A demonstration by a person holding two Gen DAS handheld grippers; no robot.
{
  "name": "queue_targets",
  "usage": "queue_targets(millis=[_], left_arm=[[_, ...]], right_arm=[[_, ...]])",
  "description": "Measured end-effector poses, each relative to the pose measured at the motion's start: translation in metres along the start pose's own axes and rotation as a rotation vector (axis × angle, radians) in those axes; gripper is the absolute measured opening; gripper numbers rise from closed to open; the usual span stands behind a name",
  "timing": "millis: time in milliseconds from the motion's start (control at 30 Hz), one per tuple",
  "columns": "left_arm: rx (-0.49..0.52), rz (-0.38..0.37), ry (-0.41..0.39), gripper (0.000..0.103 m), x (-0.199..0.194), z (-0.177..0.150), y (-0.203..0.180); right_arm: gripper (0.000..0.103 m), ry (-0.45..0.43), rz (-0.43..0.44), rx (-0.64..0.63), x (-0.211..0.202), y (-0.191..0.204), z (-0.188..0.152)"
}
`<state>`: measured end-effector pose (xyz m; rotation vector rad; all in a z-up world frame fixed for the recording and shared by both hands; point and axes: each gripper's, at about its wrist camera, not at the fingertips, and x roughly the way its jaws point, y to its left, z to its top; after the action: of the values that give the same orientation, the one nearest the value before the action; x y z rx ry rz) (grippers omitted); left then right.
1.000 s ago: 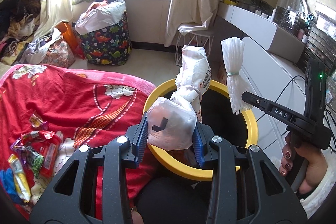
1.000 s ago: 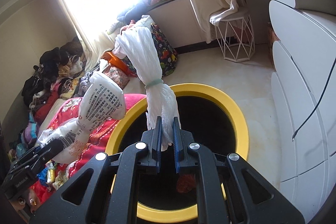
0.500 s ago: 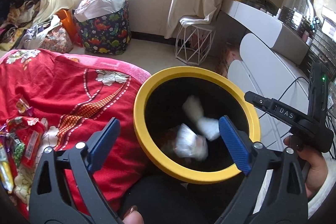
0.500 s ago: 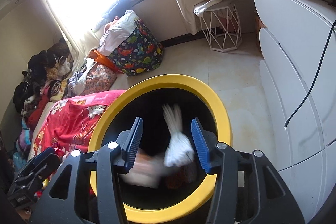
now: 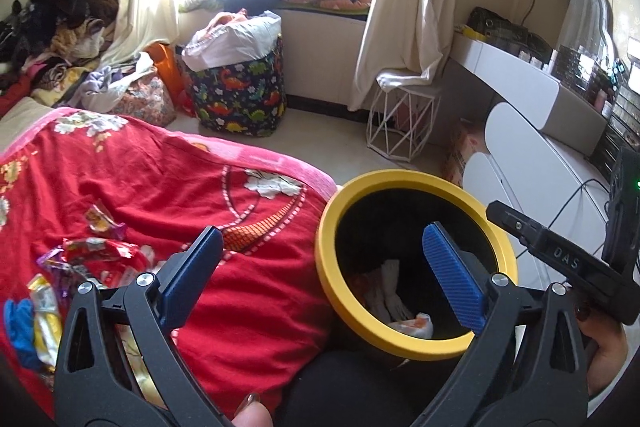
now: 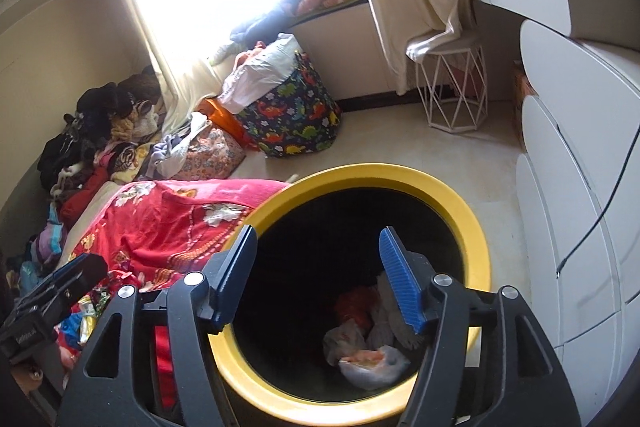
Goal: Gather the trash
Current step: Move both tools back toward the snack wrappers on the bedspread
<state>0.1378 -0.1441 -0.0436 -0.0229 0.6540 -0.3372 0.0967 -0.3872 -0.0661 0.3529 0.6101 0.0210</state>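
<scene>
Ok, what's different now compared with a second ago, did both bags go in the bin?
Yes. Both tools let go: the left tool and the right tool now stand open and empty. The white printed bag and the tied white bag they held dropped into the yellow-rimmed bin and lie among the trash at its bottom. The left tool has swung toward the red blanket. The wrappers lie unmoved.

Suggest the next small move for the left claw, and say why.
Probably swing the left claw leftward toward the snack wrappers on the red blanket. Both claws are open and empty, the right claw over the yellow-rimmed bin, where bagged trash already lies at the bottom. The wrappers are the nearest loose trash in view.
</scene>
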Motion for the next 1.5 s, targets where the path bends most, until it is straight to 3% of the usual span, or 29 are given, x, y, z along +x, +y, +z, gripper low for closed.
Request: queue_targets(millis=[367,867,1500], left_arm=[[-0.061,0.058,-0.077,0.092,-0.029,0.013,0.042],[-0.107,0.143,-0.139,0.092,-0.064,0.012,0.091],[-0.220,0.266,-0.155,0.092,-0.099,-0.008,0.163]], right_arm=[[0.068,-0.036,0.058,-0.098,-0.009,0.045,0.001],[0.069,-0.015,0.169,-0.243,-0.008,0.113,-0.011],[0.069,0.049,0.301,-0.385,0.009,0.192,-0.026]])
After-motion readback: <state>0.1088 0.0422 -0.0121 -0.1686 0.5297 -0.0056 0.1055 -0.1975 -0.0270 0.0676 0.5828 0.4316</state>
